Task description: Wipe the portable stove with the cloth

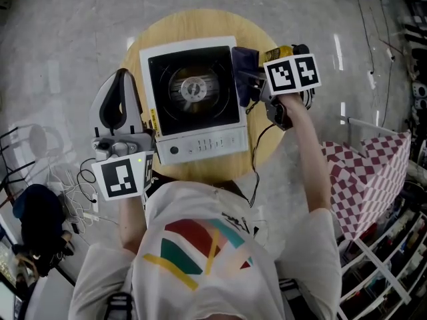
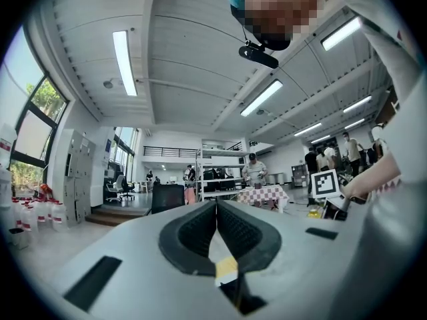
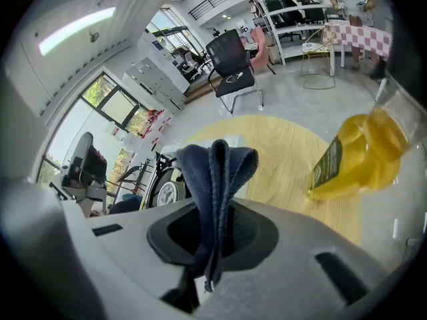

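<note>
wooden and round, the table [image 1: 175,25] sat under the head view with a white stove [image 1: 193,99] on it, the stove's black top and round burner facing up and its control strip toward the person. the left gripper [image 1: 121,85] stood just beside the stove's left edge. the right gripper [image 1: 252,80] was at the stove's right edge, where a dark blue cloth [image 1: 245,62] bunched against the rim. a yellow bottle [image 1: 277,51] lay just behind that gripper. a red-and-white checked cloth [image 1: 363,179] lay to the right, off the table.

in the left gripper view the two dark ribbed jaws were pressed together with nothing between them, and they pointed out over a bright room with ceiling lights, shelves and people far off.

in the right gripper view the jaws were clamped on the blue cloth, which rose in folds out of the gap between them and hung over in front of the stove's burner. the yellow bottle lay tilted at the right on the wooden tabletop.
</note>
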Action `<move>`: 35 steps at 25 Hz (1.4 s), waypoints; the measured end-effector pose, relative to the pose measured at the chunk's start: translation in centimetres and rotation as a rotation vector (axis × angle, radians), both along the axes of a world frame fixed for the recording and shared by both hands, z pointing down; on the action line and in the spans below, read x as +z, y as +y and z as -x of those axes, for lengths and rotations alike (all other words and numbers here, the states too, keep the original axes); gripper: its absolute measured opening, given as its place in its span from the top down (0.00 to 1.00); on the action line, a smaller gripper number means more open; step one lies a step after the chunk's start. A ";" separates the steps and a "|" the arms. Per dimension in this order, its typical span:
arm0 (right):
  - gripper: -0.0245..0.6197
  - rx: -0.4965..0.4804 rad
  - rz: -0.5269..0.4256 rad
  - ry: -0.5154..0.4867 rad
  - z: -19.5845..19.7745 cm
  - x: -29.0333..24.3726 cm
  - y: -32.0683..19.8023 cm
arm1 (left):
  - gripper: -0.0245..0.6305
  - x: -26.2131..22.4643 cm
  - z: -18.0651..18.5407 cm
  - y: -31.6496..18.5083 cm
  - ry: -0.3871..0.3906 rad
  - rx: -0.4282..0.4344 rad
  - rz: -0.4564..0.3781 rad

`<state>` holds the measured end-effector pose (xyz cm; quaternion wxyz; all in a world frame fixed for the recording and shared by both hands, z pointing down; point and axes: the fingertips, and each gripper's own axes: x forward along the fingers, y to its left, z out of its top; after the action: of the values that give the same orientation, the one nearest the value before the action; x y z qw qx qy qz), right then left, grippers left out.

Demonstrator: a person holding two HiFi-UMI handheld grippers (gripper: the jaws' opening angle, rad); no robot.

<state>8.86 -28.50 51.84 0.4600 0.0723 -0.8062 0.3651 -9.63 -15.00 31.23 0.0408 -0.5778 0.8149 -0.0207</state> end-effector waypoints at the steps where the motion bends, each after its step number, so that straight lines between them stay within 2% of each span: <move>1: 0.91 -0.005 0.001 0.002 -0.5 0.1 0.6 | 0.95 0.0 0.0 0.0 -0.001 0.001 0.000; 6: 0.91 -0.017 0.010 0.021 -3.3 0.3 3.7 | 0.95 -0.2 -0.3 0.0 -0.004 0.005 -0.005; 16: 0.91 0.030 0.086 0.048 -8.7 0.7 9.5 | 0.95 -0.4 -1.1 -0.2 -0.005 0.032 -0.017; 22: 0.91 0.025 0.085 0.065 -9.0 0.8 9.9 | 0.95 -0.5 -1.0 0.0 -0.002 0.035 -0.022; 25: 0.91 -0.045 0.012 0.059 -8.1 -0.4 8.3 | 0.95 -0.3 -0.6 0.3 -0.002 0.028 -0.020; 27: 0.91 -0.136 -0.103 0.024 -5.9 -2.8 6.2 | 0.95 -0.3 0.0 0.8 -0.002 0.015 -0.017; 29: 0.91 -0.292 -0.221 -0.016 -2.6 -5.6 4.7 | 0.95 -0.2 0.7 1.5 -0.002 -0.004 -0.012; 30: 0.91 -0.408 -0.272 -0.033 -0.6 -6.8 4.5 | 0.95 -0.1 1.0 1.9 -0.002 -0.012 -0.009; 32: 0.91 -0.700 -0.358 -0.054 3.4 -8.4 4.9 | 0.95 0.2 1.6 2.6 -0.001 -0.028 -0.002; 35: 0.91 -1.104 -0.427 -0.039 8.6 -9.0 5.4 | 0.95 0.1 3.0 4.0 -0.003 -0.069 -0.003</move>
<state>0.23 -23.06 42.83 0.5423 -0.2735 -0.7884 -0.0975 -12.64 -11.01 31.33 0.0421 -0.5494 0.8342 -0.0215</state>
